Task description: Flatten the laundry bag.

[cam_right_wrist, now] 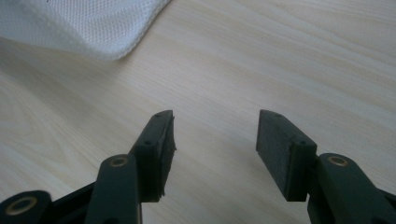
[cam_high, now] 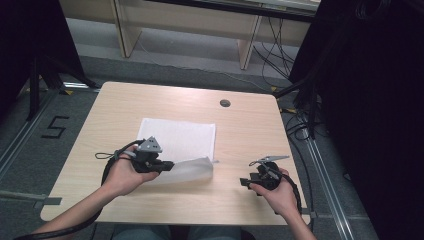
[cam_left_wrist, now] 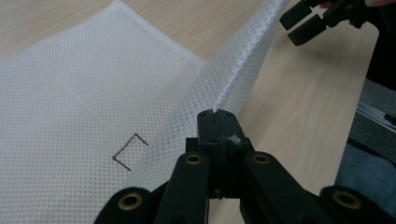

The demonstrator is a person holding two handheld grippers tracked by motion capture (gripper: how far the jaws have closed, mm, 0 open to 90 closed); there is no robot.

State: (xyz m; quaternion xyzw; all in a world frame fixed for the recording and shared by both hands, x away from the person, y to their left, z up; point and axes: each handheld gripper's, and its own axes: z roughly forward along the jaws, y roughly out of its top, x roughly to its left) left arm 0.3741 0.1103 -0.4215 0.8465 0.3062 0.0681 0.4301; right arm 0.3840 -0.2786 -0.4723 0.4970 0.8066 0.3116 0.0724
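**White mesh cloth, one edge pinched and lifted**

White mesh cloth [cam_left_wrist: 84,93] is what I'm working on, a rectangular piece of netted fabric. My left gripper [cam_left_wrist: 217,114] has its two black jaws pressed flat together on the stitched hem of that cloth, right at the near edge. From its own camera I can see the hem running up and away from the jaw tips like a little ridge, with the fabric sloping down off it to the left onto the part that lies flat. There's a small dark line marking [cam_left_wrist: 130,151] drawn on the flat part, an open square shape, just left of the jaws.

From the high view, the left gripper [cam_high: 167,166] sits at the near edge of the cloth [cam_high: 180,135], and that near strip is raised and curled over while the far part lies flat on the table.

My right gripper [cam_right_wrist: 215,140] has its jaws standing wide apart with nothing between them, just bare wood under them. It's hovering over the table well off to the right of the cloth, whose rounded corner [cam_right_wrist: 112,46] peeks in at the top left of its camera.

Everything sits on the light wooden square table [cam_high: 250,130], which has a small round grey grommet [cam_high: 225,103] near the far edge.
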